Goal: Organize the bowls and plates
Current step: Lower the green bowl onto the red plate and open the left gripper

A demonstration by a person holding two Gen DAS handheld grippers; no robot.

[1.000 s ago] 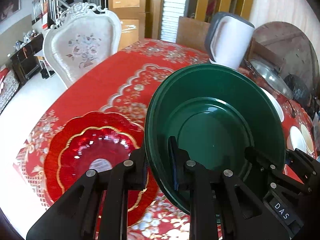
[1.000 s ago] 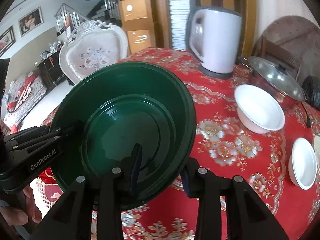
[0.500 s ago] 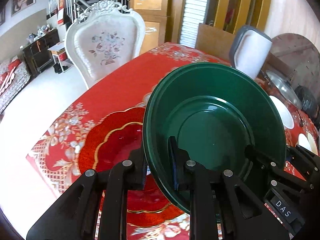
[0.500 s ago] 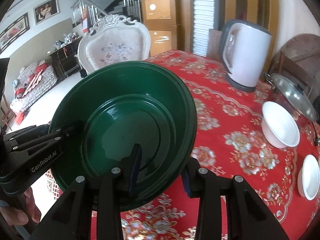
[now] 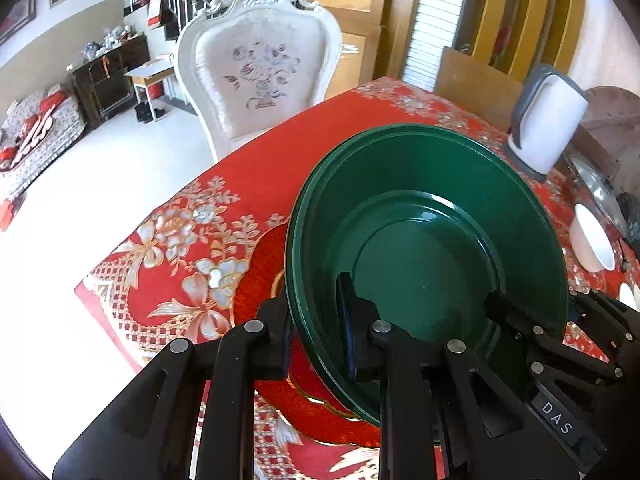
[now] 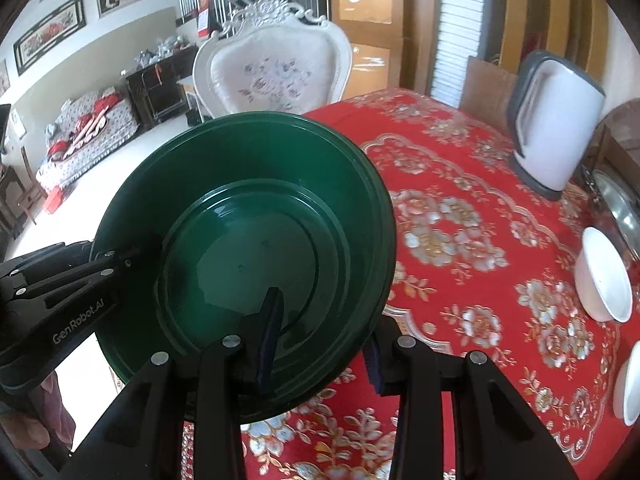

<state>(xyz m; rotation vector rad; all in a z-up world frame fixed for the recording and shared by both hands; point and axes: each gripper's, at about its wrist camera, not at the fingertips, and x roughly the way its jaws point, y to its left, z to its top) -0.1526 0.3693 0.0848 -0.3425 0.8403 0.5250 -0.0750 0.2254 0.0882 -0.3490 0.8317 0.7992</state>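
A dark green plate point(image 5: 424, 240) is held in the air over the red tablecloth by both grippers. My left gripper point(image 5: 316, 328) is shut on its left rim, one finger inside and one outside. My right gripper point(image 6: 320, 340) is shut on its near right rim; the plate also shows in the right wrist view point(image 6: 248, 240). Each view shows the other gripper clamped on the plate's far side. A red glass plate point(image 5: 260, 280) lies on the table beneath, mostly hidden by the green plate.
A white kettle point(image 6: 556, 128) stands at the table's far side. A white bowl point(image 6: 604, 280) and the edge of a small white dish point(image 6: 630, 388) lie at the right. A lidded steel pot point(image 5: 600, 196) sits behind them. A white chair point(image 5: 260, 68) stands at the far table edge.
Both grippers have carried the green plate to the left, over the red plate, which is now almost covered. The kettle and white bowl have shifted right in view.
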